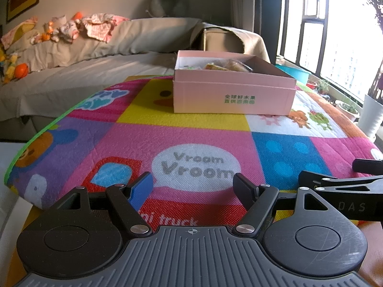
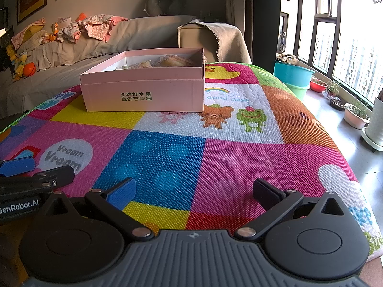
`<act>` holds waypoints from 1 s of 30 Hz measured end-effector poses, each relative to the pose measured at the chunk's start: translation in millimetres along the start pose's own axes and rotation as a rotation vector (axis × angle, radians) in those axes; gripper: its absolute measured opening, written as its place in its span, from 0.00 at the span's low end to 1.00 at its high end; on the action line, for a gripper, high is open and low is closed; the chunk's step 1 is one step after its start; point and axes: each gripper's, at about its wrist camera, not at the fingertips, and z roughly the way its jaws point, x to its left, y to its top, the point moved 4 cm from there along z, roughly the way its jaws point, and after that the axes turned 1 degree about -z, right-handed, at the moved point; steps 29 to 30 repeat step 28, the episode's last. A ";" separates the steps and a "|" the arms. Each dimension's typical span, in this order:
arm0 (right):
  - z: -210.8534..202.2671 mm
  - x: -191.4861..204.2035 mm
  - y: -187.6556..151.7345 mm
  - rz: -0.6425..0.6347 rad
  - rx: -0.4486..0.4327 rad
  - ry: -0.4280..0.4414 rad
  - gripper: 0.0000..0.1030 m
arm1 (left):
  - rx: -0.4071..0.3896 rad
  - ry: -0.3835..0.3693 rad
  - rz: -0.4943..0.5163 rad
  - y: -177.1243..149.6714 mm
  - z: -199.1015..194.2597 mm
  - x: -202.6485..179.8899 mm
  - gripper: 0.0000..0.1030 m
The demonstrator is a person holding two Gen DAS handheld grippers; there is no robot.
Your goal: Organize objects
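Note:
A pink cardboard box (image 1: 233,93) with green print stands open on the colourful play mat (image 1: 191,131), far ahead of both grippers. Wrapped snacks (image 1: 225,66) lie inside it, mostly hidden by its walls. My left gripper (image 1: 194,186) hovers low over the mat's near edge, open, nothing between its fingers. In the right wrist view the same box (image 2: 143,93) sits at the upper left with the packets (image 2: 167,62) showing over its rim. My right gripper (image 2: 194,192) is open and empty above the mat (image 2: 239,155). The left gripper's fingers (image 2: 16,166) show at that view's left edge.
A sofa (image 1: 95,50) draped in grey cloth, with clothes and toys on it, stands behind the mat. Teal basins (image 2: 293,74) and potted plants (image 2: 356,117) line the window side on the right. The right gripper's fingers (image 1: 335,184) reach in at the left view's right edge.

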 end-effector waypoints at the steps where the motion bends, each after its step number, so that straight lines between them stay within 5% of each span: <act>1: -0.1 0.1 -0.1 0.000 0.000 0.000 1.00 | 0.000 -0.001 -0.002 0.0 0.0 -0.1 0.77; 30: -0.2 0.2 0.0 0.000 0.000 0.000 1.00 | 0.000 0.005 0.012 1.8 0.7 -5.6 0.77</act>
